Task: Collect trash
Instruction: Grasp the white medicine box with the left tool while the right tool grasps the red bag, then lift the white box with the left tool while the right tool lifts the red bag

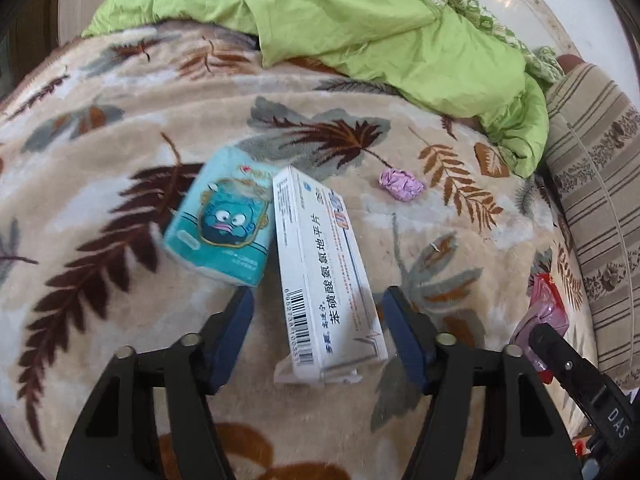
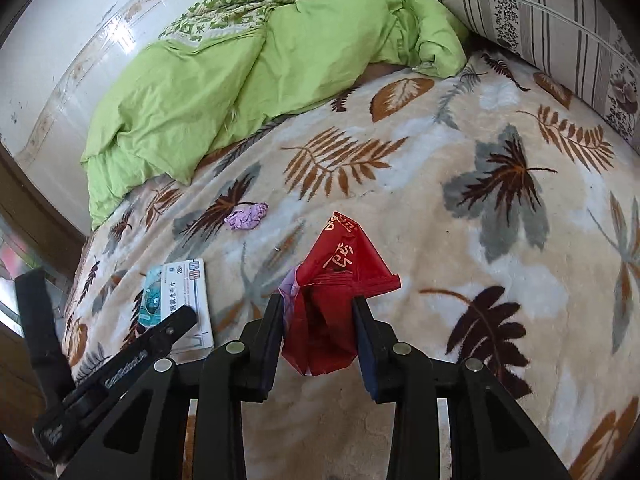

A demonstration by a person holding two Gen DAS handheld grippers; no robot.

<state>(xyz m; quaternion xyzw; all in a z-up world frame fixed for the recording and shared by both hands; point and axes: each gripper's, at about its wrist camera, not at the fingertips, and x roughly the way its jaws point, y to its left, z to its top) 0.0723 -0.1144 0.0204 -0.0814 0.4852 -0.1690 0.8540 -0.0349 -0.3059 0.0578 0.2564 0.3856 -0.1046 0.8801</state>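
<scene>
L claw point(image 1: 318, 300) spread wide, hovering low over the bed's cream plush blanket w/ brown and grey leaf print point(image 1: 120, 140); the white cardboard medicine box w/ barcode and Chinese print point(image 1: 326, 276) lies flat on the blanket between the two blue-padded fingers, neither pad touching it. Just beside the box, touching its far L edge, sits a teal tissue pack w/ cartoon face point(image 1: 222, 224). A crumpled lilac paper ball point(image 1: 401, 184) lies farther out on the blanket, well apart from the box. R claw point(image 2: 316, 316) pinching a red plastic bag w/ printed characters point(image 2: 344, 276), bag bunched between the fingers and its top edge poking forward above the blanket. Box point(image 2: 188, 300) and paper ball point(image 2: 246, 216) also show in R view, off to the L. Rumpled lime-green quilt point(image 2: 224, 80) heaped at the bed's far side, striped beige pillow point(image 2: 540, 20) by it.
</scene>
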